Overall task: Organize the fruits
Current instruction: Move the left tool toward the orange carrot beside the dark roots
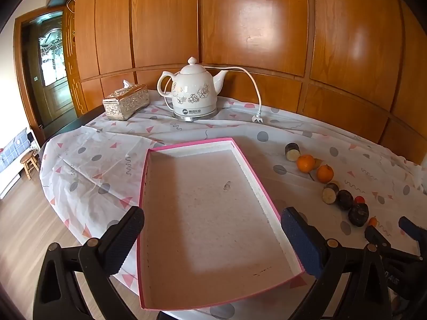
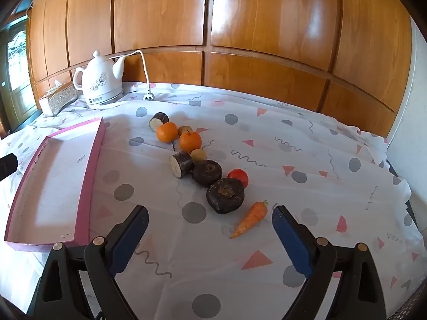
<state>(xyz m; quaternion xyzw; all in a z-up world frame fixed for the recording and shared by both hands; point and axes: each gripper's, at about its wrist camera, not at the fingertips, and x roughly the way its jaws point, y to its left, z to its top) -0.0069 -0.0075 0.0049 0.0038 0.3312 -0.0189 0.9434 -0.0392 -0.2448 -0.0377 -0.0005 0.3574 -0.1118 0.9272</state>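
A shallow pink-edged tray [image 1: 186,143] lies empty on the table; it also shows at the left of the right wrist view [image 2: 92,160]. My left gripper [image 1: 212,229] is open and empty above the tray's near half. To the tray's right lies a line of produce: two oranges [image 2: 166,132] [image 2: 190,141], two cut dark cylinders [image 2: 181,164], two dark round pieces [image 2: 225,195], a small red fruit [image 2: 239,176] and a small carrot [image 2: 250,218]. My right gripper [image 2: 209,226] is open and empty, just short of the carrot.
A white floral electric kettle [image 1: 193,90] with a loose cord and plug [image 1: 257,118] stands at the back, a silver tissue box [image 1: 126,102] to its left. Wood panelling runs behind the table. The tablecloth [image 2: 293,160] hangs over the table's left edge.
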